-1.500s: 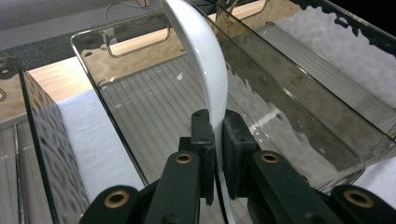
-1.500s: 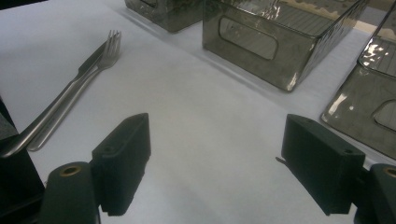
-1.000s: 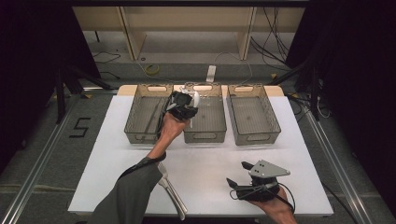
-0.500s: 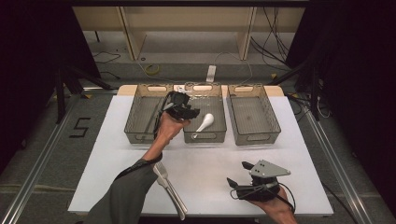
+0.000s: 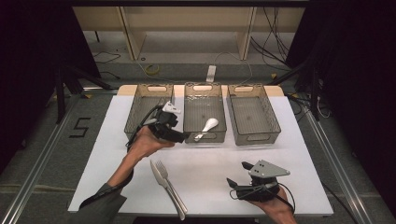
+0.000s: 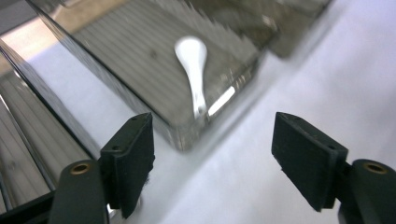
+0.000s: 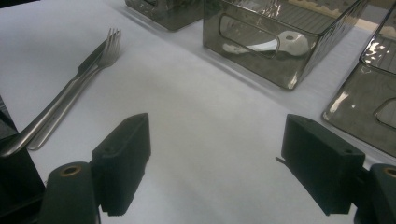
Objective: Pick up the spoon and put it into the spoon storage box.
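A white spoon lies in the middle clear grey bin, its bowl toward the back. My left gripper hovers at that bin's front left corner, just outside it. Its jaws have just been opening and stand open with nothing between them. In the left gripper view the spoon lies inside the bin beyond the left gripper. My right gripper rests open near the table's front right. In the right gripper view the spoon shows through the bin wall, far ahead of the right gripper.
A fork and a knife lie side by side at the table's front centre, left of my right gripper. Two more bins flank the middle one, a left bin and a right bin. The white table's edges drop to the floor.
The left gripper let go of the spoon, which now lies in the middle bin. It opened and drew back toward the front left. The right gripper kept still.
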`<state>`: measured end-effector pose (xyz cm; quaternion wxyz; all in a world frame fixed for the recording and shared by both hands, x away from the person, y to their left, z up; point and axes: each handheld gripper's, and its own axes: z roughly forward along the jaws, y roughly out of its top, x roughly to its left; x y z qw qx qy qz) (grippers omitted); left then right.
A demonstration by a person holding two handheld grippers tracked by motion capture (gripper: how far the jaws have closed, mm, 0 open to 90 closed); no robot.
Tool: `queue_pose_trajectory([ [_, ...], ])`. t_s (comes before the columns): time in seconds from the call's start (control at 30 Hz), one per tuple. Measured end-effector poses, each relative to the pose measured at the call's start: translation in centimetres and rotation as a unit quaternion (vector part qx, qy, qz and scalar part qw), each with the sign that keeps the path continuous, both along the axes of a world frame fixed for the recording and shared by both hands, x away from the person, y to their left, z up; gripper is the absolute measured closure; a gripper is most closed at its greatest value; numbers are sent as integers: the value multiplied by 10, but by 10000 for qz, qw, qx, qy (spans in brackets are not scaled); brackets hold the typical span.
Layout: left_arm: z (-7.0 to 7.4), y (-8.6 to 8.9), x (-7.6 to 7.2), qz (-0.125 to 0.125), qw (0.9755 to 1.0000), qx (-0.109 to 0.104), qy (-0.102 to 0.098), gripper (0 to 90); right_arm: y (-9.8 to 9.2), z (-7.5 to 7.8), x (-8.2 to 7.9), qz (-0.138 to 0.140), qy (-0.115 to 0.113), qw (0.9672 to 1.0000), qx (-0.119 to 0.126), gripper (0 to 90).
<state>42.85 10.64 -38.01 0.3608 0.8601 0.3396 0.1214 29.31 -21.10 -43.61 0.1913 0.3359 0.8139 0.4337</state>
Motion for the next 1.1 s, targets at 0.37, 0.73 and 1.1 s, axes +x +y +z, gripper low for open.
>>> queue_pose_trajectory([
  [0.37, -15, 16, -46, -646, 9964, 545, 7, 249, 1, -1, 0, 12, 10, 10000, -30, 249],
  [0.73, -30, 18, -84, -1048, 9913, 793, 46, 298, 2, -1, 0, 25, 20, 10000, -60, 248],
  [1.1, -44, 18, -103, -1516, 9820, 1105, 229, 388, 2, -1, 0, 29, 22, 10000, -75, 248],
])
